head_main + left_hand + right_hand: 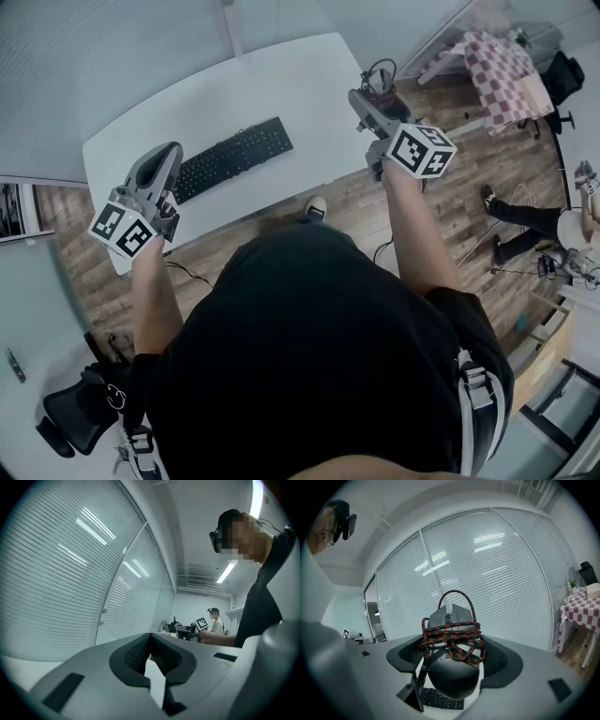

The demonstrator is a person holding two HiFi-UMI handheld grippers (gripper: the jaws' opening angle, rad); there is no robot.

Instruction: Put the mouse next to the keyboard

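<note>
A black keyboard (234, 155) lies slantwise on the white table (300, 75). A dark mouse (453, 676) with a red-and-black braided cable (452, 637) wound round it is held in my right gripper (452, 651), which is shut on it. In the head view that right gripper (370, 101) hangs over the table's right edge, with the mouse (380, 86) at its tip. A strip of the keyboard (440, 699) shows below the mouse. My left gripper (167, 161) hovers at the keyboard's left end; its jaws (151, 641) are shut with nothing between them.
A table with a checked cloth (502, 70) stands at the back right on the wooden floor. A person (553, 225) sits at the right. A black office chair (75, 412) is at the lower left. Blinds (487, 583) line the glass wall behind the table.
</note>
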